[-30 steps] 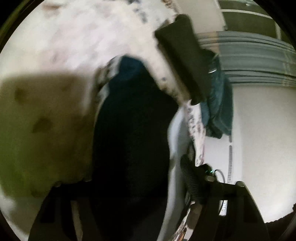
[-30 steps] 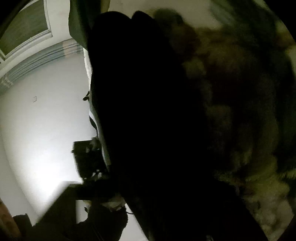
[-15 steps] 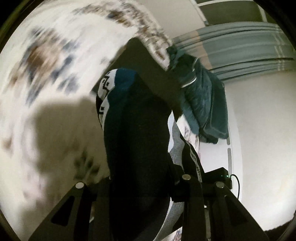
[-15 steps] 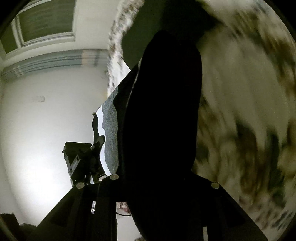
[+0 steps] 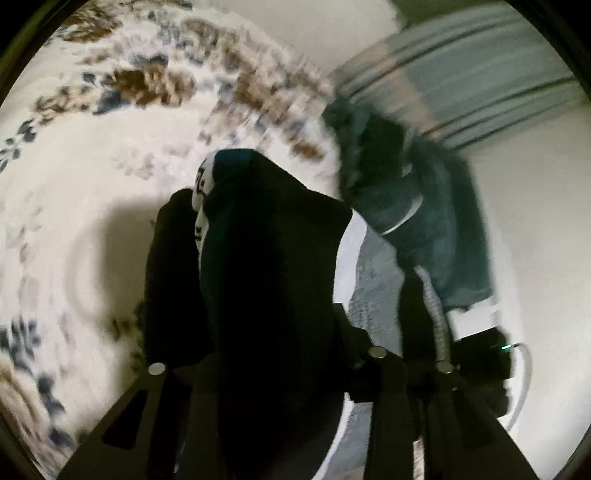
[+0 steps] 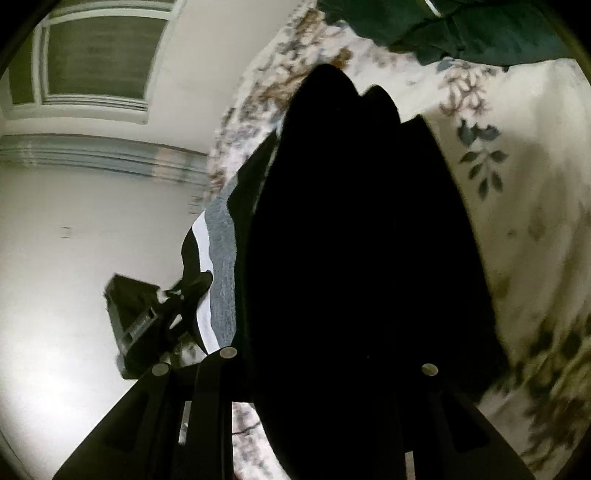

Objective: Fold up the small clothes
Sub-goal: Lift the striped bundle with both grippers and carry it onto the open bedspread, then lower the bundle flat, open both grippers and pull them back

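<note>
A dark garment with a white lettered band and a grey panel hangs stretched between both grippers above the floral bedspread. In the left wrist view the cloth fills the gap of my left gripper. Its jaws are opening slightly, but the fabric is still caught between them. The right wrist view shows the same garment as a black mass in my right gripper, which is shut on it. Each view shows the other gripper, the right one and the left one, at the garment's far edge.
A teal garment lies crumpled on the bedspread near its edge, seen also as a teal heap in the right wrist view. A pale wall and a window stand beyond the bed.
Both grippers have risen and swung across the bed with the dark garment. It now hangs higher over the floral bedspread, and the teal garment has come closer in view.
</note>
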### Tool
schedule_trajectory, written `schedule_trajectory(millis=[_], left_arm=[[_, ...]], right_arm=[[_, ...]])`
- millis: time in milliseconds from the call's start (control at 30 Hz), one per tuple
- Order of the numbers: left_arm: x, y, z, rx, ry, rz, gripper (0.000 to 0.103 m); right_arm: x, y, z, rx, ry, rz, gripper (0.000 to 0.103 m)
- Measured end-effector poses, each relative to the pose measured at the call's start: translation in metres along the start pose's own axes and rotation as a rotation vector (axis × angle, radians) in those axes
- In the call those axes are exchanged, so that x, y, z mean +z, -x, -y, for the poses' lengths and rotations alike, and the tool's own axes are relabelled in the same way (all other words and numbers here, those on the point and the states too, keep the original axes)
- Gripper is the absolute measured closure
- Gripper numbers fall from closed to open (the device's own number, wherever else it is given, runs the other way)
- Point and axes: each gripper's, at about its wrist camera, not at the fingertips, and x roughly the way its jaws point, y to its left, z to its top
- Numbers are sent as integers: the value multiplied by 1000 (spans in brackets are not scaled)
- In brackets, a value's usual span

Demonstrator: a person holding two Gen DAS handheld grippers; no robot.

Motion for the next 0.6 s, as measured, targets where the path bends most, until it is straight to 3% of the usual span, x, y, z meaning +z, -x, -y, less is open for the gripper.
schedule_trajectory(millis=[100,167,200,267,333,400,467,500,533,600], left_arm=[[3,-23,-13,89,14,-85,51],[-3,-14,-7,154,-38,-32,35],[-7,-7,-1,196,-71,4,32],[-18,4,12,294,-144,61,13],[-30,12,20,350,-185,87,3],[-42,18,27,407,-208,108,1],[-50,24,32,475,-214,123,0],[-56,28,35,506,-219,133,0],[-64,34,41,548,-228,147,0],[-77,43,52,596,-244,157,0]], right_arm=[[12,13,28,-46,-10,-26,76],[10,15,28,-82,3,-30,68],[1,27,35,-124,17,-28,63],[-23,34,27,-215,46,-13,51],[-31,44,17,-336,76,17,45],[-39,50,2,-487,123,39,38],[-43,48,-9,-629,160,53,15],[-52,50,-19,-743,189,60,6],[-60,55,-28,-797,206,73,0],[-83,68,-48,-919,259,114,0]])
